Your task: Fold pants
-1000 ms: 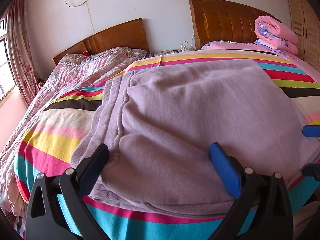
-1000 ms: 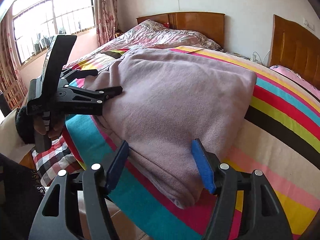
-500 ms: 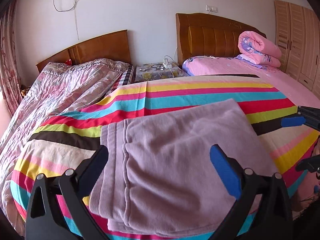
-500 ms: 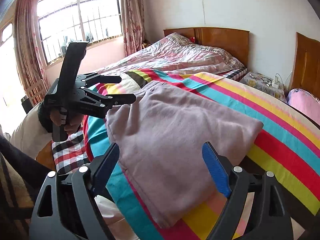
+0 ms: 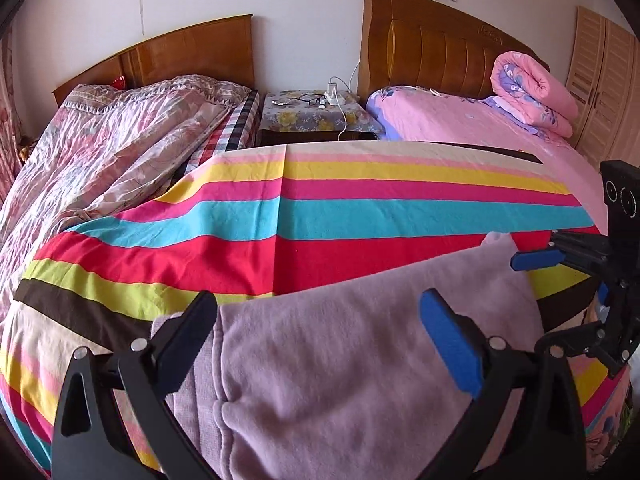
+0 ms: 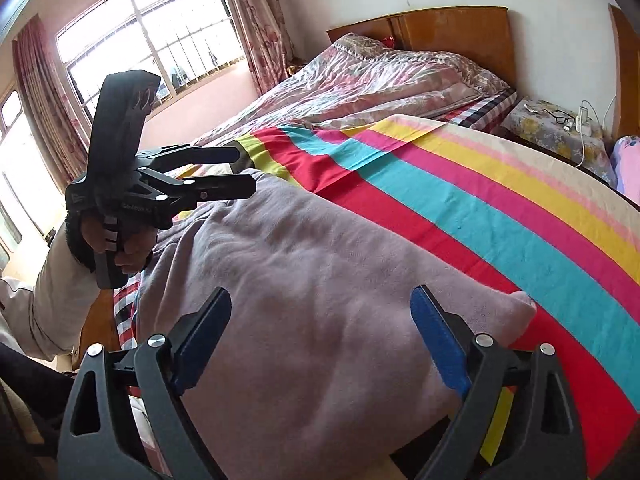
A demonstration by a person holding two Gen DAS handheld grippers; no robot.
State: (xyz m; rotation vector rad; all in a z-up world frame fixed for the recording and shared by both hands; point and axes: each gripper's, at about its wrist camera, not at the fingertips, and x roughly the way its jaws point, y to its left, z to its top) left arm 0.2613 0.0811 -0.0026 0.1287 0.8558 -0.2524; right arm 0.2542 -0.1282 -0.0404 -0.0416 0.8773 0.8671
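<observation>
Nearest to your cameras, both pairs of jaws stood wide apart and gripped nothing. Your left gripper [image 5: 324,336] hung above the near end of the folded pants [image 5: 360,360], with no pad pressing the cloth. Your right gripper [image 6: 320,332] hung the same way over the other end, and its jaws had just been opening, with only loose fabric lying below them.

Compared with a second ago, you had pulled both grippers back and a little up from the bundle. The pants [image 6: 312,304] then filled less of each view, and much more of the striped sheet [image 5: 360,216] showed behind them. The lilac bundle lay as a compact rectangle near the front edge of the bed, resting on that sheet.

Farther away, the wooden headboard [image 5: 436,44] and the rolled pink quilt [image 5: 532,96] stood against the wall.

I judge that the fold was finished and released, so you probably had nothing left except to withdraw.
</observation>
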